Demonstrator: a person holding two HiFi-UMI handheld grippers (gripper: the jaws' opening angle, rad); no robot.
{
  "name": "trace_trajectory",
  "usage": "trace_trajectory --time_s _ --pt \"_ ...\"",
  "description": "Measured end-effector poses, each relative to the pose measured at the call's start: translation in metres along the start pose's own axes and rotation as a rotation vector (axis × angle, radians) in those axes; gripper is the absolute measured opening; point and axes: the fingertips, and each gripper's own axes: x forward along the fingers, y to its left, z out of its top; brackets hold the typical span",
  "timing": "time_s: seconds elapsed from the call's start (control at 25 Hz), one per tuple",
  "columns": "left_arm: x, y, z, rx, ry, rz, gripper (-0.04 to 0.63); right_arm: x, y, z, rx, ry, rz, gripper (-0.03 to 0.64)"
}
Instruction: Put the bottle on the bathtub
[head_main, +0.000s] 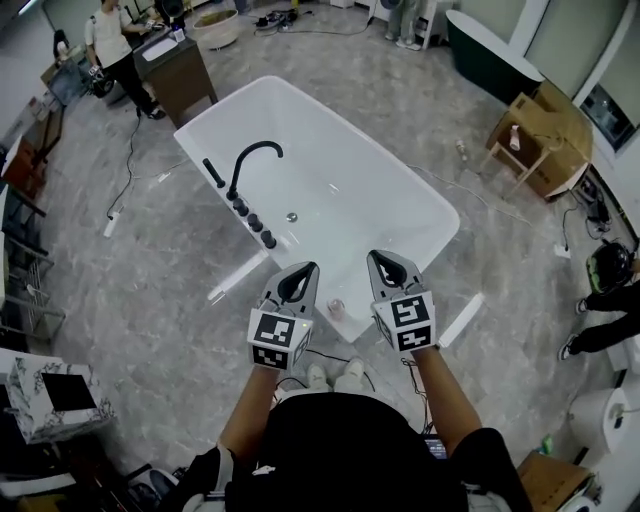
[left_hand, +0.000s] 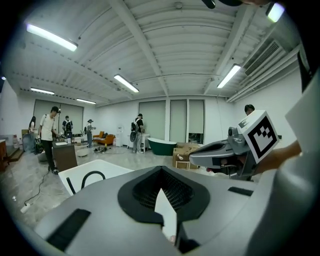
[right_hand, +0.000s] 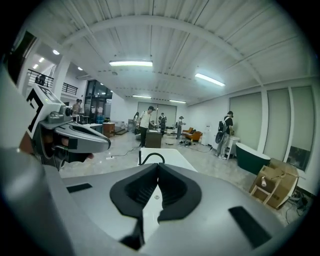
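Far beyond the fingers, a brown cabinet stands on the grey marbled floor with a person beside it. Ahead to their right sit a dark green tub and an open cardboard box. A white power strip lies off to their left.

You are seeing a white bathtub, a black tap, and a grey left gripper and right gripper wearing black-and-white squares.

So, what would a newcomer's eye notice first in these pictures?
First the white bathtub in the middle of the grey floor, with a black curved faucet on one long side. Then the left gripper and right gripper, held above its near end, with a small bottle on the rim between them.
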Motion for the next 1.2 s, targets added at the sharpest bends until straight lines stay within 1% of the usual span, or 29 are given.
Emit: trace_trajectory --time_s 0.24,0.56,0.84,1.2 --pt "-0.013 0.002 0.050 0.064 -0.090 0.005 0.012 -0.017 -0.012 0.045 0.002 -0.089 -0.031 0.023" --pt "-0.029 0.000 0.100 0.128 -0.190 0.009 0.012 -0.038 -0.016 0.090 -0.003 -0.183 -0.051 0.023" --pt "-0.033 -0.005 0.117 0.157 -0.236 0.011 0.012 -0.048 -0.016 0.104 -0.008 -0.229 -0.053 0.023" --pt "-0.038 -0.005 0.125 0.173 -0.257 0.023 0.012 -0.052 -0.018 0.109 -0.017 -0.241 -0.056 0.023"
